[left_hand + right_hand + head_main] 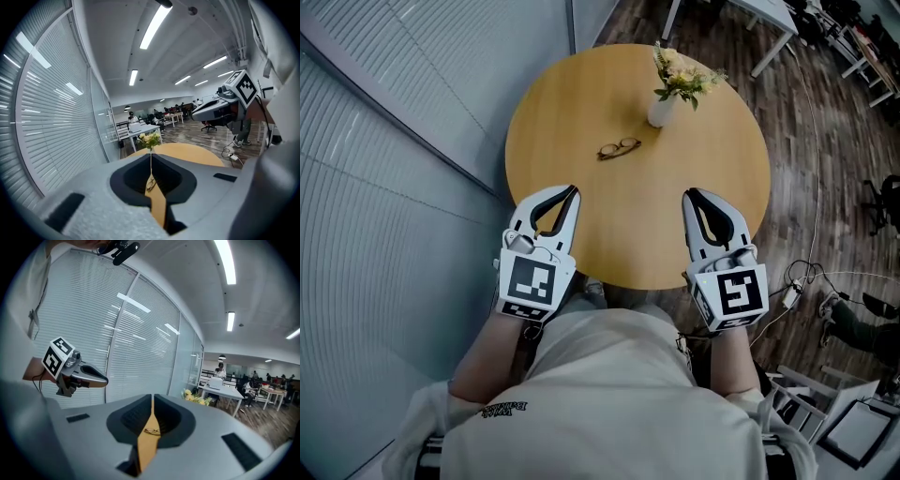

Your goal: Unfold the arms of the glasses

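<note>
You are holding both grippers over the near edge of the round table [670, 239], in the lower half of the frame. The left gripper [573, 191] is showing its jaws drawn together at the tips, gripping nothing. The right gripper [688, 195] is standing the same way, also empty.

The glasses [619, 148] are lying flat on the table in the upper middle of the frame, well apart from both tools, just below and left of the vase [660, 111]. Their long axis is running roughly left to right, rising slightly toward the right. They are sitting up and right of the left gripper, which is looking nearer, and up and left of the right one. The arms are too small to read.
</note>
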The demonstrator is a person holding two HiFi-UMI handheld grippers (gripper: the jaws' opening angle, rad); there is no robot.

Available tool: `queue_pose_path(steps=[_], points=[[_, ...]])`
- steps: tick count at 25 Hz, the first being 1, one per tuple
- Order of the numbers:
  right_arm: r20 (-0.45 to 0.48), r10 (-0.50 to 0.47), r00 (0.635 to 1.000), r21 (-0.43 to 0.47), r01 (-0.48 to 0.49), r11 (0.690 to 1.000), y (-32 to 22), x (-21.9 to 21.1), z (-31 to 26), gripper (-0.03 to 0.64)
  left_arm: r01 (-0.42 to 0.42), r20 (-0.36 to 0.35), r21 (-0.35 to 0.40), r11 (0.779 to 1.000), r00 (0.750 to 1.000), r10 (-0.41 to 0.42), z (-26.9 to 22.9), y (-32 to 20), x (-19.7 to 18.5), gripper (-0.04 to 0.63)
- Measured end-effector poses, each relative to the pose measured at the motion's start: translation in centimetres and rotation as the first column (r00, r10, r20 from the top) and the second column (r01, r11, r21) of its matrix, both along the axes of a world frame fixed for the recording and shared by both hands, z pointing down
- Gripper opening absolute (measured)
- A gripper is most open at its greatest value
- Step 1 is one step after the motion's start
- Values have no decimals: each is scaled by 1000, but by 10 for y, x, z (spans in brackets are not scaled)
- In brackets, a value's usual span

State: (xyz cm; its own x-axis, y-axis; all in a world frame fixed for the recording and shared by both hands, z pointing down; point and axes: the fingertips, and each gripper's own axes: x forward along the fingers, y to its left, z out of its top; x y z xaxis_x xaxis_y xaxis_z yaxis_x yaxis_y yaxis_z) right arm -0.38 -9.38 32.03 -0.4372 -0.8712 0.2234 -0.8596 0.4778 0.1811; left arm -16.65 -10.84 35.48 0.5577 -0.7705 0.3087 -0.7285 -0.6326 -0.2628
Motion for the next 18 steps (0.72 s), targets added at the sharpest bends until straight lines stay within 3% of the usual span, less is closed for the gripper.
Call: queue_pose_path(steps=[7,18], points=[[-1,9,1000,-33,-9,999,-17,5,16,37,-26,8,-15,1000,1000,26,11,-15,9,25],[18,-49,999,-82,50,995,-47,26,35,38,52,17,-43,998,999,-52,19,-40,31,25]])
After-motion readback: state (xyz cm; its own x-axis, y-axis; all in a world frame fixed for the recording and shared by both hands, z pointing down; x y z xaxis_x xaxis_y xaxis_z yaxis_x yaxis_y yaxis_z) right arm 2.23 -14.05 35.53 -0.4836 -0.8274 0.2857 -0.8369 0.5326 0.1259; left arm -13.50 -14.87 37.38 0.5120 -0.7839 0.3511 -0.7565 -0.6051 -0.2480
